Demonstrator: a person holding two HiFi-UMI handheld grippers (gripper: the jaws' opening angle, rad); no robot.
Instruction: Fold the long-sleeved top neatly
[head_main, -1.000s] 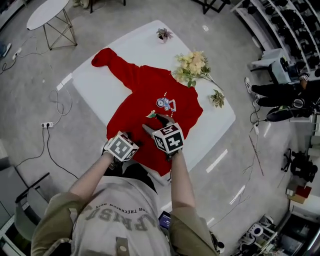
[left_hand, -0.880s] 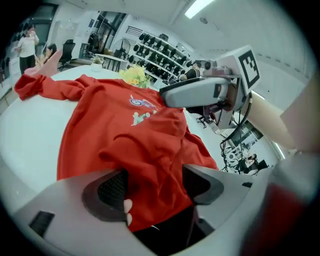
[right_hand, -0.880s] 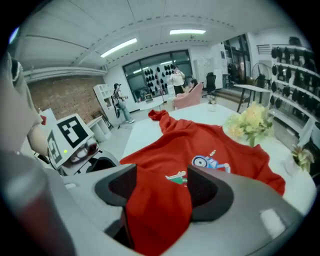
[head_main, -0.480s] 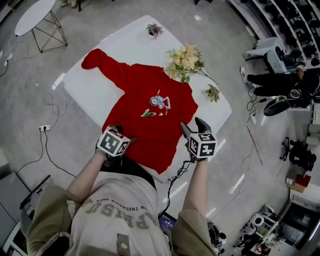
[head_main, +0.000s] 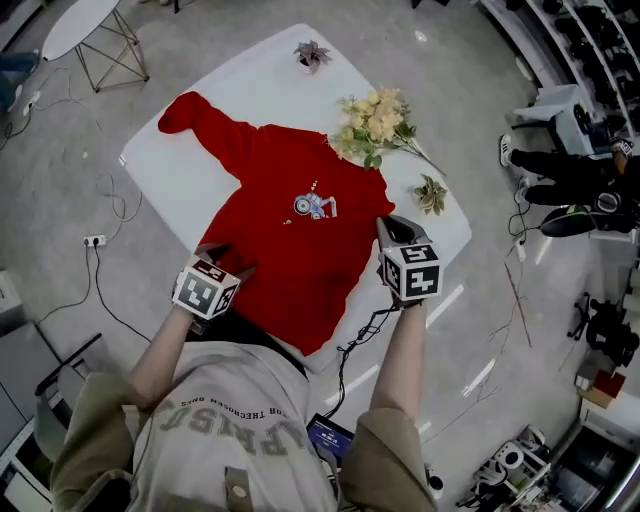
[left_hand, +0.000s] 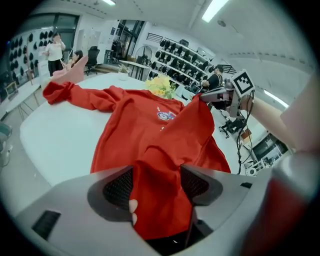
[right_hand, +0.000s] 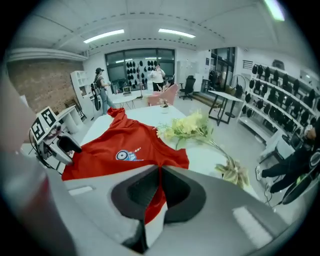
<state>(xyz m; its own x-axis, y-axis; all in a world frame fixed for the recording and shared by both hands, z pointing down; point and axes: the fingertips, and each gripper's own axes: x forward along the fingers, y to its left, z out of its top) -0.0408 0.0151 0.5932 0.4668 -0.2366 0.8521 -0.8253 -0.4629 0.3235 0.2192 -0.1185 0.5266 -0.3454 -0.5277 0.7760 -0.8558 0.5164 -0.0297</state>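
Top (right_hand: 125, 145) between right gripper (right_hand: 159, 168) fingers (right_hand: 182, 196)

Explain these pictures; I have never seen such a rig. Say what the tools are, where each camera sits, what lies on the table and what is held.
A person holds a pair of tongs in each hand; the marked cubes belong to them. One picture looks down from the person's head; the other two look along each pair of tongs. On the white table lie a red long-sleeved top, a yellow bouquet, a sprig and a small plant. The right tongs are shut on the top's edge. The left tongs stand apart with the hem between them and have just been closing.
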